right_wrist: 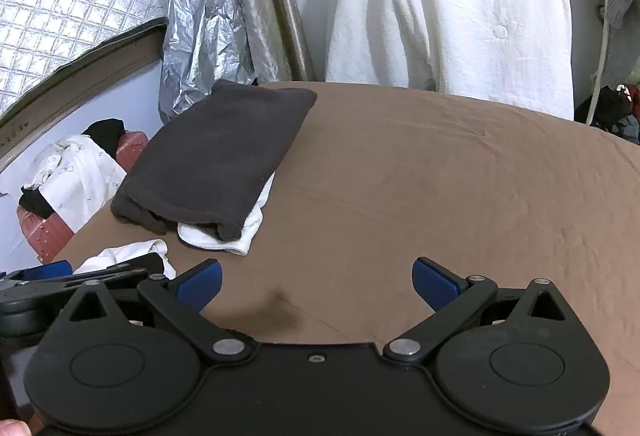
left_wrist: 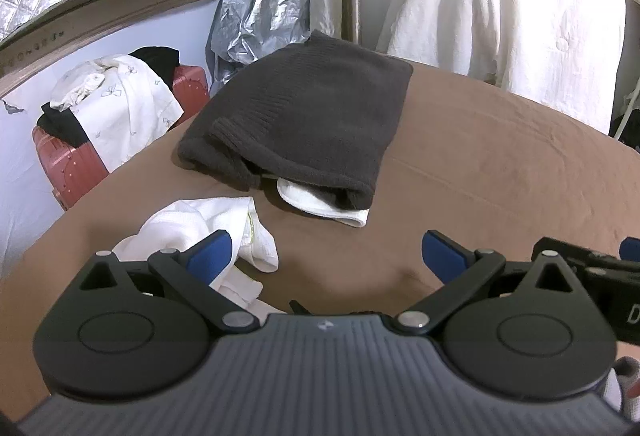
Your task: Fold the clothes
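Your left tongs (left_wrist: 327,256) and right tongs (right_wrist: 317,284) hung spread wide and empty above the brown bed sheet (right_wrist: 440,176); a crumpled white cloth (left_wrist: 208,232) lay beside the left one, the folded dark grey knit sweater (left_wrist: 304,112) farther back.

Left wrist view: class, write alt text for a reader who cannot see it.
An open two-finger tool with blue pads hovers over a brown bedsheet, beside a crumpled white cloth. Farther off lies a folded dark grey knitted sweater on top of a white garment.
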